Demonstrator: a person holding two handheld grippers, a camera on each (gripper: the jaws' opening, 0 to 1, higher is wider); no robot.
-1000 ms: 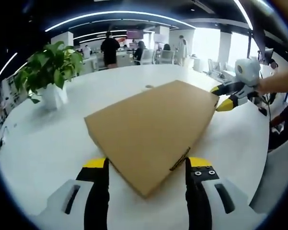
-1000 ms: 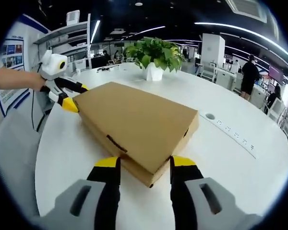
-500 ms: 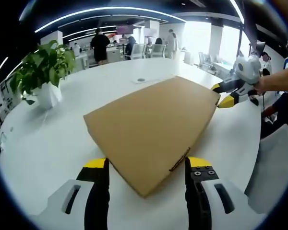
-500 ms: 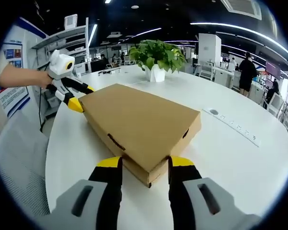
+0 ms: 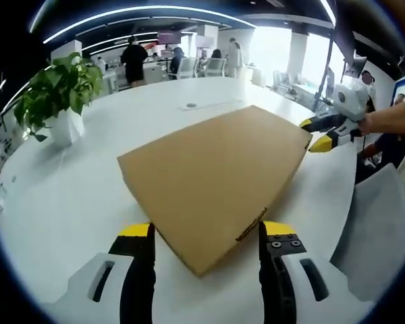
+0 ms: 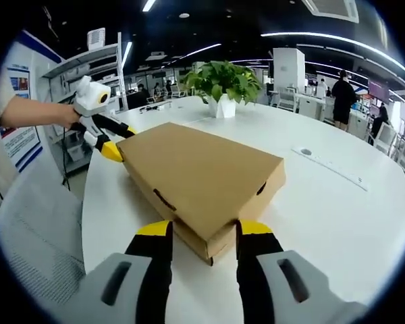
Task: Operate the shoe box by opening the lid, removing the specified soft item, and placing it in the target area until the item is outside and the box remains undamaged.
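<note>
I have one shoe box (image 5: pixel 219 179), brown cardboard with its lid closed, lying flat on the white round table (image 5: pixel 67 196). In the left gripper view its near corner sits between my left gripper (image 5: pixel 206 233)'s two yellow-tipped jaws, which stand spread on either side of it; whether the tips touch the cardboard I cannot tell. My right gripper (image 5: pixel 316 133) comes in from the right of that view at the box's far corner, its jaws parted around the edge there, held by a hand (image 5: pixel 385 118).

From the right gripper view the same box (image 6: pixel 202 179) again has a corner between the jaws of the right gripper (image 6: pixel 202 233), which are apart and not clamped (contact is unclear here too). The left gripper (image 6: pixel 115 142) is at the opposite corner, tips splayed at the lid's edge, with a bare forearm (image 6: pixel 30 111) behind it.

Counted: one box, two grippers, one potted plant (image 6: pixel 223 84) in a white pot standing on the table well beyond the box. A grey chair back (image 5: pixel 371 233) is beside the table. Several people stand among desks in the background.
</note>
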